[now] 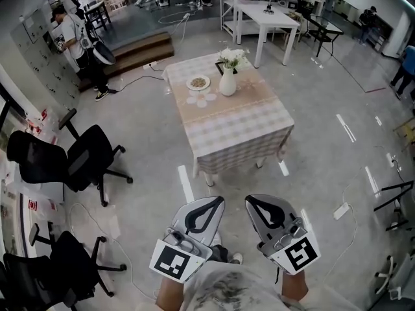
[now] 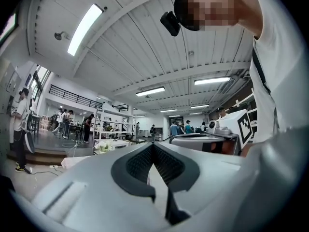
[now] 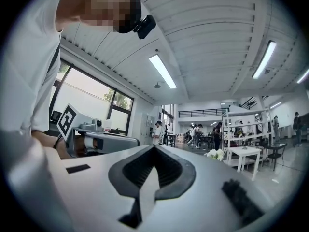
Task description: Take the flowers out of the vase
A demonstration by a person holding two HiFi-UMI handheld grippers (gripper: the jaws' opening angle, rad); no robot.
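A white vase (image 1: 227, 83) with white flowers (image 1: 232, 58) stands on the far part of a table with a checked cloth (image 1: 233, 131), well ahead of me. A small plate (image 1: 198, 82) lies to the left of the vase. My left gripper (image 1: 213, 202) and right gripper (image 1: 254, 201) are held side by side low in the head view, short of the table and pointing level toward it. Both are shut with nothing between the jaws. The flowers (image 2: 103, 147) show small and far in the left gripper view. The right gripper view has the same flowers (image 3: 216, 154) just as small.
Two black office chairs (image 1: 65, 161) (image 1: 45, 271) stand on the floor to the left. A power strip (image 1: 342, 210) with a cable lies on the floor to the right. A white table (image 1: 266, 18) and shelves stand behind the table. A person (image 1: 74, 41) stands far left.
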